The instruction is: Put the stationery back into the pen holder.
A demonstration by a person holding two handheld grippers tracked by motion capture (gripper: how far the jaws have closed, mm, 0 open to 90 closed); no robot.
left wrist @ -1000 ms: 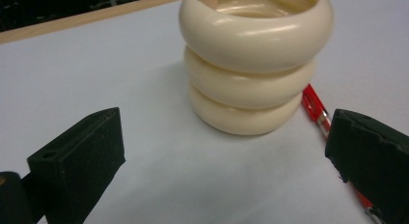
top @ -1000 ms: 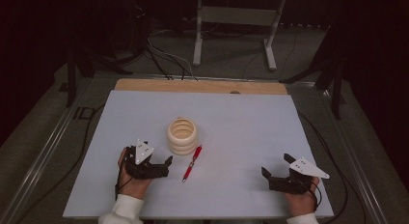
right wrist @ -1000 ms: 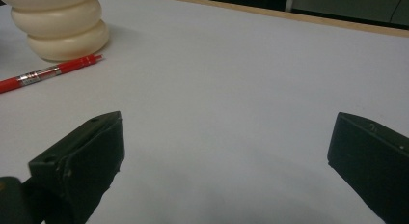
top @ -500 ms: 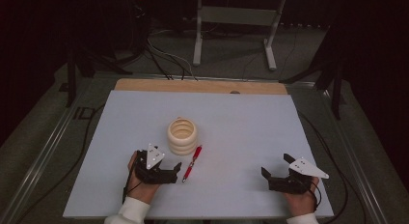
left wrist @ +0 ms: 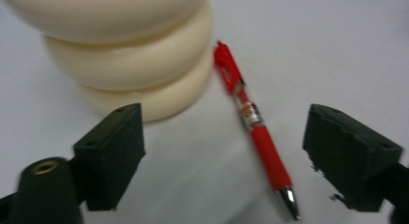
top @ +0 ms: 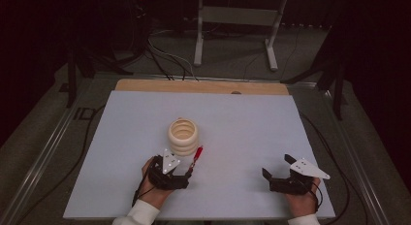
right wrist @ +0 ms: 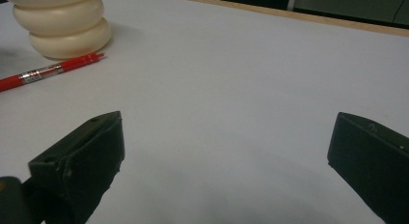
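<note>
A red pen (left wrist: 255,132) lies on the white table top (top: 242,128), right beside a cream ribbed ring-stack holder (top: 183,136). My left gripper (left wrist: 224,156) is low over the pen's tip end, with one jaw on each side of the pen. Its jaws have just been closing, but neither pad touches the pen, so it is open. In the high view the left gripper (top: 188,178) sits at the lower end of the pen (top: 196,157). My right gripper (top: 269,180) rests at the front right, open with nothing in it (right wrist: 224,161).
The holder (right wrist: 62,26) and pen (right wrist: 48,72) lie far left in the right gripper view. A wooden strip (top: 203,87) runs along the table's far edge. Beyond it stand a metal stand (top: 232,26) and cables on the floor.
My left gripper has moved right and slightly down, up to the pen's lower end, so the pen now lies between its jaws. The right gripper has stayed put.
</note>
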